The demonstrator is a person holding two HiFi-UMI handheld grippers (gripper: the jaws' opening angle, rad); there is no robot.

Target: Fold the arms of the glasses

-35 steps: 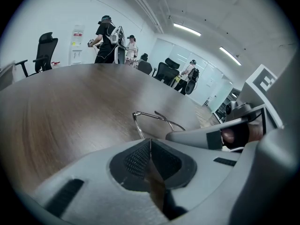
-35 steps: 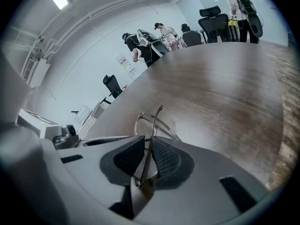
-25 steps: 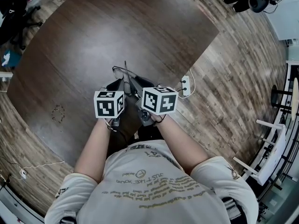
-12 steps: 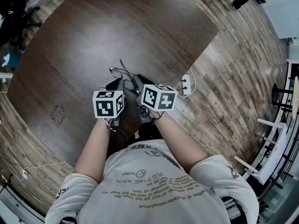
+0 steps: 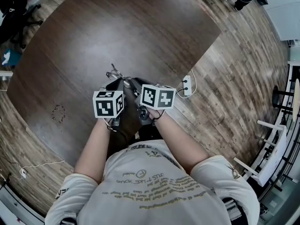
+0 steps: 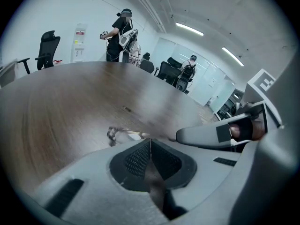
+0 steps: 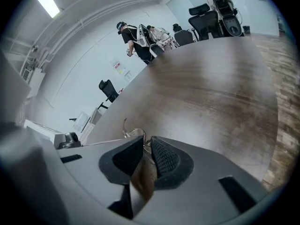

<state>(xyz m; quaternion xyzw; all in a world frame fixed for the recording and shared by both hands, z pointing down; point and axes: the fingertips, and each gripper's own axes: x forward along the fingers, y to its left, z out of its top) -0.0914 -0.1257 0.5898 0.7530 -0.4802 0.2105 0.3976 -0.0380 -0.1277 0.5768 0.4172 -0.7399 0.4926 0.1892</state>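
Note:
Thin wire-framed glasses [image 5: 114, 73] lie near the front edge of the dark wooden table [image 5: 117, 27]. Both grippers crowd over them side by side. My left gripper [image 5: 120, 83] is shut, its pads pressed together at the tip [image 6: 150, 140], and the glasses' frame [image 6: 123, 134] pokes out just left of that tip. My right gripper [image 5: 136, 84] has its jaws drawn in narrow around the glasses' arm [image 7: 134, 132], which runs into the gap at its tip [image 7: 146, 142]. The right gripper's finger [image 6: 206, 134] shows beside the left one.
A white power strip [image 5: 187, 85] with its cable lies on the plank floor just right of the table's edge. Office chairs [image 7: 206, 18] and a standing person [image 6: 121, 34] are at the far side of the table.
The glasses' raised arm has swung lower and leftward. The right gripper has sunk a little and its jaws have narrowed onto the arm. The left gripper has stayed put.

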